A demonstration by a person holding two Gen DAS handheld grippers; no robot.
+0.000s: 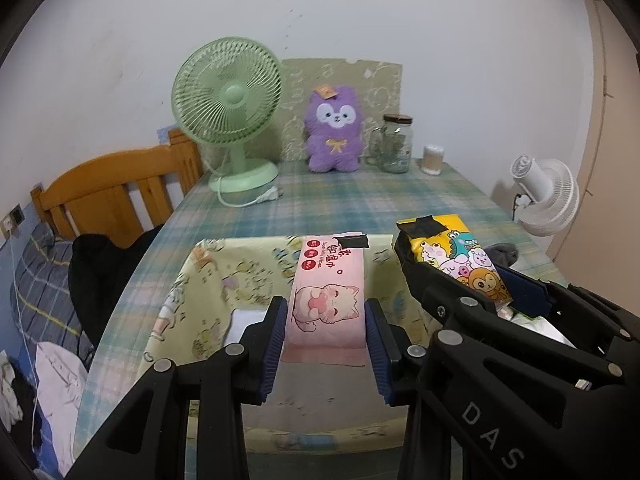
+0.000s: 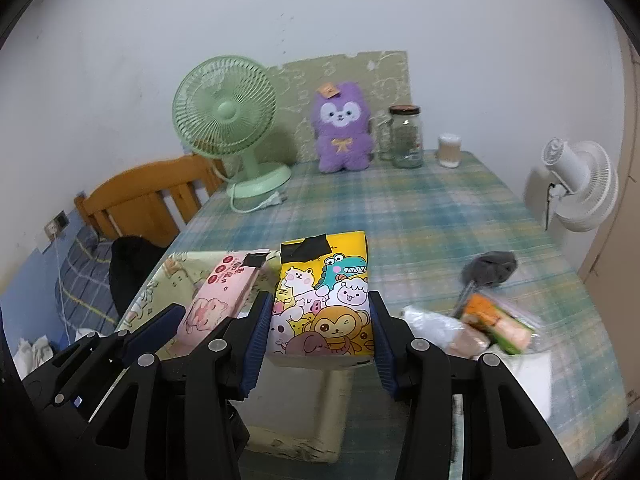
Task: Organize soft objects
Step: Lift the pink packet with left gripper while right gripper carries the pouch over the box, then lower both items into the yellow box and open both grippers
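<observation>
My left gripper [image 1: 326, 336] is shut on a pink wet-wipes pack [image 1: 328, 292] with a cat picture, held over a pale yellow fabric storage box [image 1: 208, 280]. My right gripper [image 2: 320, 336] is shut on a yellow tissue pack [image 2: 324, 300] printed with cartoon animals, held just right of the pink pack [image 2: 218, 300] over the box's right edge [image 2: 332, 404]. The yellow pack and right gripper also show in the left wrist view [image 1: 456, 256]. A purple plush toy [image 1: 334, 130] sits at the table's far edge.
A green fan [image 1: 228, 108], a glass jar [image 1: 394, 142] and a small cotton-swab container [image 1: 432, 158] stand at the back. A grey soft item [image 2: 490, 268] and plastic-wrapped packets [image 2: 492, 324] lie to the right. A white fan [image 2: 580, 184] is beyond the table's right edge; a wooden bed frame [image 1: 112, 196] is left.
</observation>
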